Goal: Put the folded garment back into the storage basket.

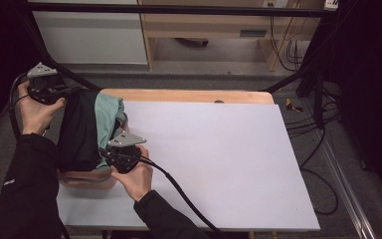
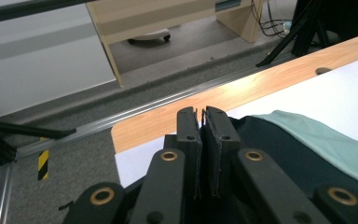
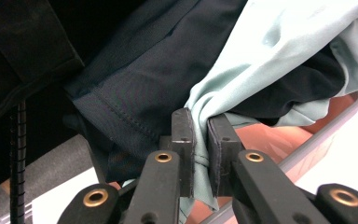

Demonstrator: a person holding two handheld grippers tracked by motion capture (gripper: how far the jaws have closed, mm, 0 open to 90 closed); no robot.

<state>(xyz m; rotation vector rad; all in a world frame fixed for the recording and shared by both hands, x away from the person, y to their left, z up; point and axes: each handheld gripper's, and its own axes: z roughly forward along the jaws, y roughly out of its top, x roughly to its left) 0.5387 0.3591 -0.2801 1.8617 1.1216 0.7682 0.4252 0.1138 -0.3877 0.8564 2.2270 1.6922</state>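
Note:
A dark garment [image 1: 79,129] with a pale teal inside [image 1: 107,114] hangs bunched over a pinkish-brown basket [image 1: 87,179] at the table's left edge. My left gripper [image 1: 65,93] is at the garment's far left corner; in the left gripper view its jaws [image 2: 201,114] are pressed together with a thin sliver of cloth at the tips, and the dark fabric [image 2: 270,135] runs off to the right. My right gripper [image 1: 108,149] is at the near right side, and its jaws [image 3: 200,119] are shut on a fold of the teal fabric [image 3: 270,46] above the basket's rim [image 3: 307,135].
A large white sheet [image 1: 204,159] covers the wooden table [image 1: 189,95] to the right of the basket. The right gripper's cable [image 1: 179,189] trails across the sheet's near left. Black stand legs and cables lie on the floor at the far right [image 1: 318,114].

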